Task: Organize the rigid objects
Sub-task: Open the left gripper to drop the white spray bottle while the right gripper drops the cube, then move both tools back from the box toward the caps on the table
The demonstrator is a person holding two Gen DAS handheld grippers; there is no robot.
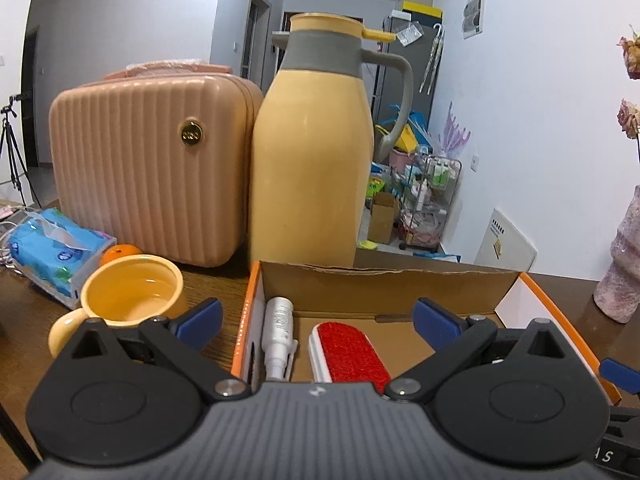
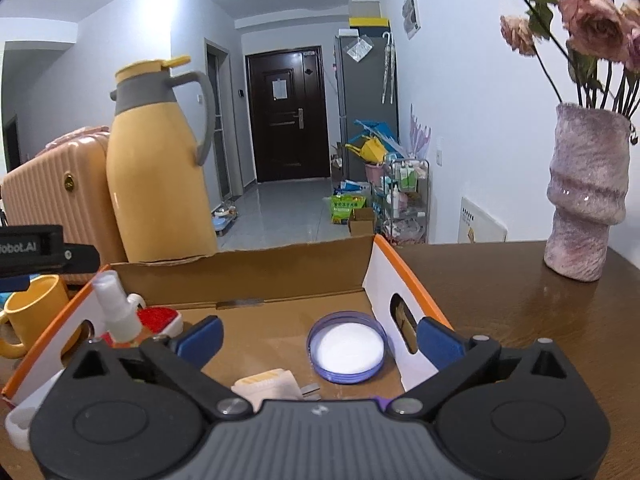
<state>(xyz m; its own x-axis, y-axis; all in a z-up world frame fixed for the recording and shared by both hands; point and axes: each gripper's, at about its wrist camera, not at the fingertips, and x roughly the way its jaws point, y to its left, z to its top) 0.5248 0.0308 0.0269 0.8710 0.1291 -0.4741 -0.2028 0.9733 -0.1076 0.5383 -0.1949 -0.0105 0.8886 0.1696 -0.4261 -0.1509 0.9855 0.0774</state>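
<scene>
Both cameras sit low at the near end of the box point(image 1: 384, 284), right behind their own blue fingers, and look along the table toward the far hallway. The left camera is close over the box's left side, by the mug point(image 1: 128, 296). The right camera is close over the right side, near the vase point(image 2: 584, 196). Both see the box and the jug point(image 1: 312, 152).

The lower end of the white spray bottle point(image 1: 277, 334) and the near end of the red lint brush point(image 1: 349, 352) are covered by the left gripper point(image 1: 318, 318) body. In the right wrist view, the cream-coloured item point(image 2: 267, 387) and a small purple part behind the right gripper point(image 2: 319, 334) body are largely concealed and cannot be identified. The vase point(image 1: 621, 260) is cut off by the frame edge in the left wrist view, and the tissue pack point(image 1: 52, 254) print is too small to be read.
</scene>
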